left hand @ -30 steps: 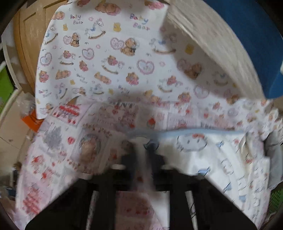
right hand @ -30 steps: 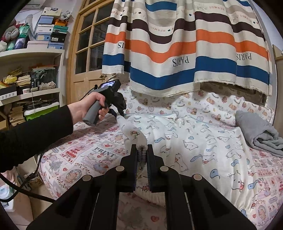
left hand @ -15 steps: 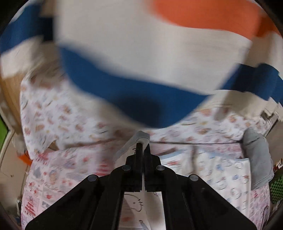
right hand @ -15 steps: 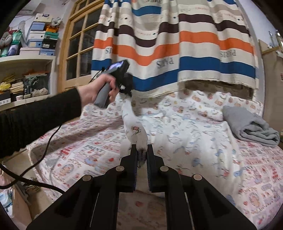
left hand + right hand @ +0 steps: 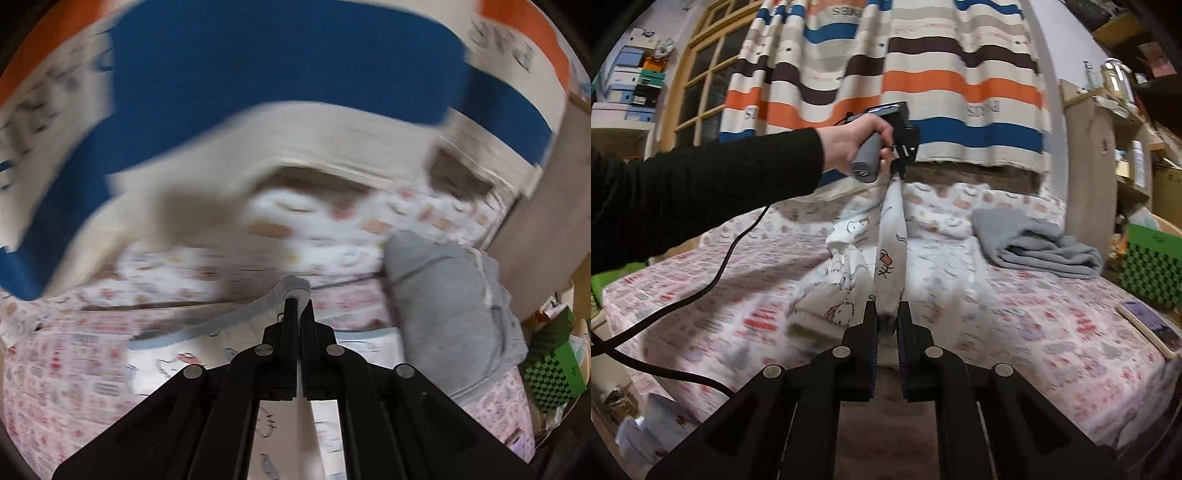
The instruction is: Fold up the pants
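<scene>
Your bed [image 5: 1052,332], spread with a pink-and-red printed sheet, fills the room below the striped curtain [image 5: 923,85] hanging behind it. A grey folded blanket [image 5: 1041,243] lies at the far right of the bed, near the pillows. The white cartoon-print pants [image 5: 890,266] hang stretched in the air between your two tools, the rest of them bunched on the sheet below. Your left gripper [image 5: 899,173] is raised high and clamped on the pants' upper end; your right gripper [image 5: 886,325] is pinched on the lower end. A phone [image 5: 1150,325] lies at the bed's right edge
</scene>
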The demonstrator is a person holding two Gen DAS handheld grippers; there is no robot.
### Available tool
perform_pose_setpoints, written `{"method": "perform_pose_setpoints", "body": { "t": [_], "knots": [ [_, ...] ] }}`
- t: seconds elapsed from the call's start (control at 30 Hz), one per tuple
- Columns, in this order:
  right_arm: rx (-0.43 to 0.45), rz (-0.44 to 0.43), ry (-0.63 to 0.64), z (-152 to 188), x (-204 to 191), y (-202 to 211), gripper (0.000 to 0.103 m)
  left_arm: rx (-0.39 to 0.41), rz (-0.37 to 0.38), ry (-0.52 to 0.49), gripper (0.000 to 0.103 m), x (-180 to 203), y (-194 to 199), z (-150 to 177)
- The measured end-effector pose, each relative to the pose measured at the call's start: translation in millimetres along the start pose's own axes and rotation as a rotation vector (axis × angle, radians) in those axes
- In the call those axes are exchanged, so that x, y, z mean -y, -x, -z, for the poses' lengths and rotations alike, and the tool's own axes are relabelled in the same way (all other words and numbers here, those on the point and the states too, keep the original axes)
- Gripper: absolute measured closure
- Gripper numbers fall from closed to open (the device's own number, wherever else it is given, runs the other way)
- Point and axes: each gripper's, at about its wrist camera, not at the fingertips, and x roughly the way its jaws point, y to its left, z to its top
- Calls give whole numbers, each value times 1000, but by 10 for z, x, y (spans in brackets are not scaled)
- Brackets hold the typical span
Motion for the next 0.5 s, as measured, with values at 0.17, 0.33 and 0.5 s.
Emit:
{"method": "perform_pose_setpoints", "body": {
  "t": [0.17,0.33,0.5],
  "knots": [
    [-30,32,-39,85,270,-26,94,-31,25,-28,102,462,-262,44],
    [-54,31,-71,182,470,-43,94,-84,27,-47,102,725,-608,142],
    [-51,13,-62,211,525,-36,94,-129,54,-38,102,805,-848,261]
  ]
}}
